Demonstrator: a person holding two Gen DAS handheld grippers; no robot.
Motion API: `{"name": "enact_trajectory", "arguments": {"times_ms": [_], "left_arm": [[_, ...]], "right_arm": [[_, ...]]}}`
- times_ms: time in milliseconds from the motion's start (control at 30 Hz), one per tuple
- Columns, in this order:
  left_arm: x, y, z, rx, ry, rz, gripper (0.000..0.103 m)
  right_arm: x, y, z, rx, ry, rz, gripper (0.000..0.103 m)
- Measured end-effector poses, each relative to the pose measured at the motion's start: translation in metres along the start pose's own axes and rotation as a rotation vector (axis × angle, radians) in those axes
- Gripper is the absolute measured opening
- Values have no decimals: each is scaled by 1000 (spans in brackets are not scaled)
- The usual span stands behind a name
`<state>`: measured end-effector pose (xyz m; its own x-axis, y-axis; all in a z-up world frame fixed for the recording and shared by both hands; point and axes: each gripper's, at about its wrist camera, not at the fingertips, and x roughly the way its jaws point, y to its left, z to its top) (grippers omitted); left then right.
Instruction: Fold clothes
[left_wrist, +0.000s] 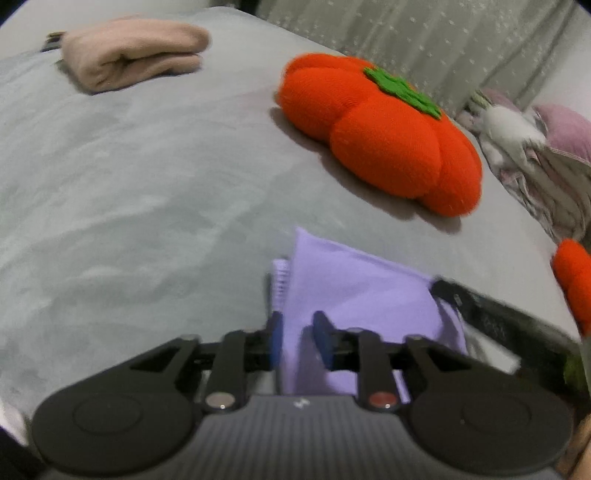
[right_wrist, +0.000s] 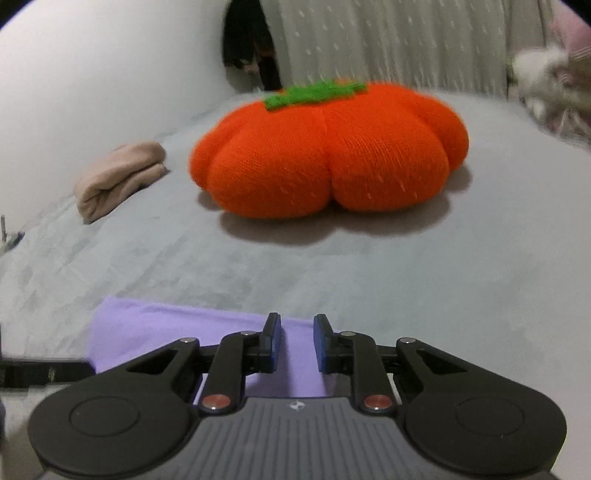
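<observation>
Your left gripper (left_wrist: 297, 338) and right gripper (right_wrist: 297, 341) stand apart over the purple garment (left_wrist: 354, 291); released folds may spring loose.

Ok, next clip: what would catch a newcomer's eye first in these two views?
The big orange pumpkin-shaped cushion with its green stalk patch, sitting on the grey bedspread in the middle distance, dominates both views. Nearest the cameras lies a lilac garment, with the jaws of the left gripper and the right gripper over it, slightly apart. A folded beige garment rests at the far left of the bed.
</observation>
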<state>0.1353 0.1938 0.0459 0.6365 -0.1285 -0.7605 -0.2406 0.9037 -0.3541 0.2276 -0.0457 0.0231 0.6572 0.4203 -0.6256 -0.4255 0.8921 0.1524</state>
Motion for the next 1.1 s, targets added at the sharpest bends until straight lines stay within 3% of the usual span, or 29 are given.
{"name": "enact_trajectory", "arguments": {"times_ms": [267, 433, 567, 833, 967, 1100], "left_arm": [[2, 24, 7, -129, 6, -25, 30], [3, 29, 9, -168, 13, -62, 30], [9, 34, 8, -191, 42, -77, 30], [15, 46, 9, -257, 68, -132, 30], [2, 52, 16, -271, 23, -129, 31], [-4, 55, 18, -275, 13, -144, 33]], "right_arm": [[-36, 42, -32, -67, -24, 72, 21], [-42, 96, -43, -252, -27, 133, 21], [-29, 118, -47, -304, -1, 155, 21], [-21, 121, -52, -286, 15, 123, 21], [-36, 134, -53, -338, -11, 68, 37], [-39, 153, -55, -404, -11, 81, 39]]}}
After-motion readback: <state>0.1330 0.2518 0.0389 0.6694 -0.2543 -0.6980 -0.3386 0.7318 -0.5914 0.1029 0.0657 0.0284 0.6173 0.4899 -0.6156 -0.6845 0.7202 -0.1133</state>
